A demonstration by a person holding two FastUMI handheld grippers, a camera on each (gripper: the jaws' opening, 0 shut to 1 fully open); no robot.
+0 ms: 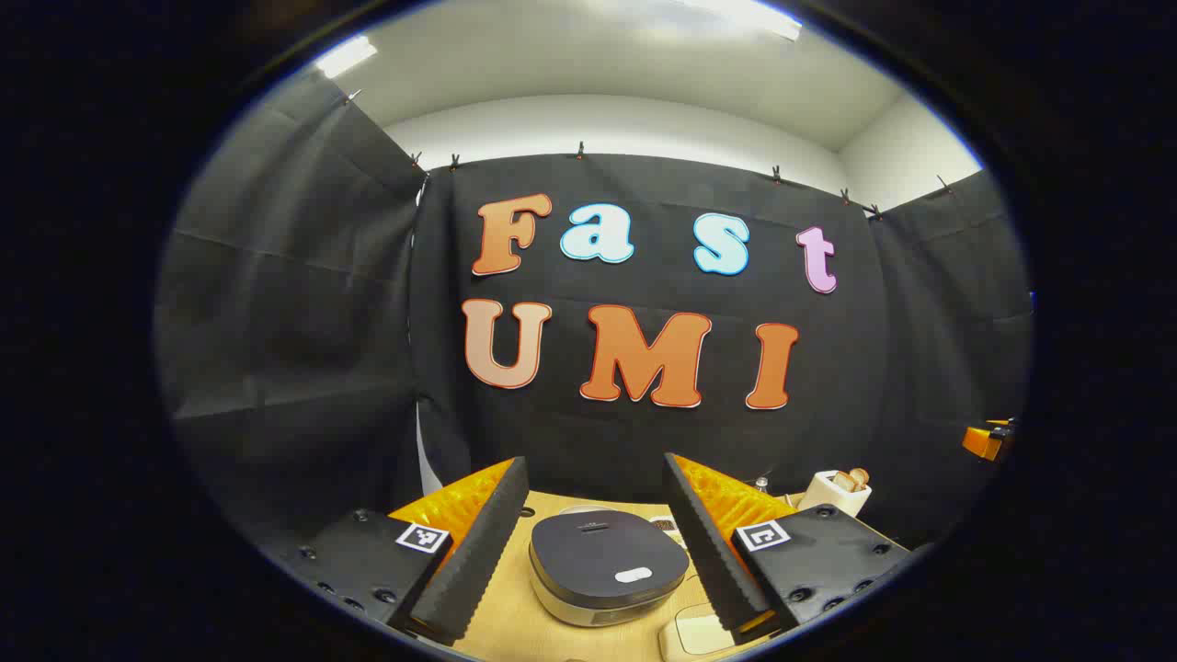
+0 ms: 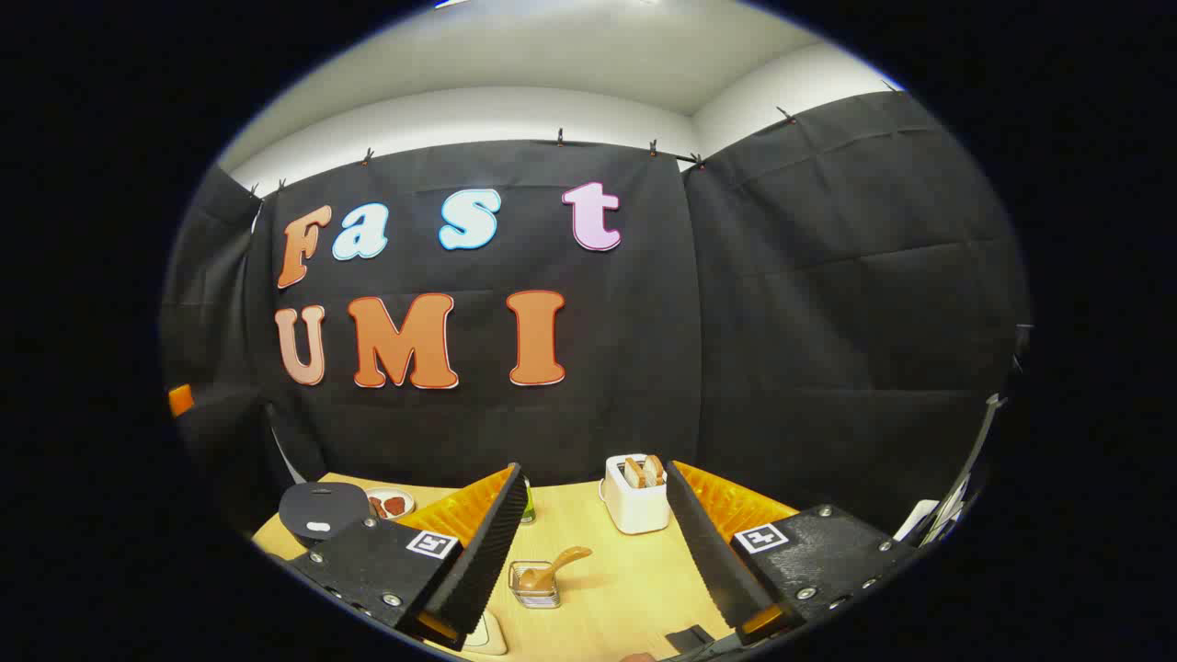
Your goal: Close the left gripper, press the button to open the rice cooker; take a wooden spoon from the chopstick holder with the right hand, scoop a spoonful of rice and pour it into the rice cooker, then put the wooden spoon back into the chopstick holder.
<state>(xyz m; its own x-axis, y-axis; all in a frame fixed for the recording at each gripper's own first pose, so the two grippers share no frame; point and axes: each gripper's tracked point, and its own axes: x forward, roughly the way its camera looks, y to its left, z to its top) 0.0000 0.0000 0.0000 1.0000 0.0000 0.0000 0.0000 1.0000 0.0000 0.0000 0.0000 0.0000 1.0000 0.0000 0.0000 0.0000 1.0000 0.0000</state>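
In the left gripper view, your left gripper (image 1: 596, 542) stands wide and holds nothing; the rice cooker (image 1: 607, 565), lid down, sits between its fingers on the table (image 1: 515, 625).

In the right gripper view, your right gripper (image 2: 593, 542) stands wide and holds nothing; the wooden spoon (image 2: 552, 570) leans in the chopstick holder (image 2: 535, 587), with bare tabletop between it and the toaster (image 2: 636, 496).

Both grippers are held level above the table, pointed toward the back wall of the booth. The left gripper (image 1: 596, 542) has its two fingers spread wide apart, nothing between them. The right gripper (image 2: 593, 552) is likewise spread wide, gripping nothing. At the far edge of each view a small orange shape shows, possibly the other gripper, though it is too small and cut off to be sure.
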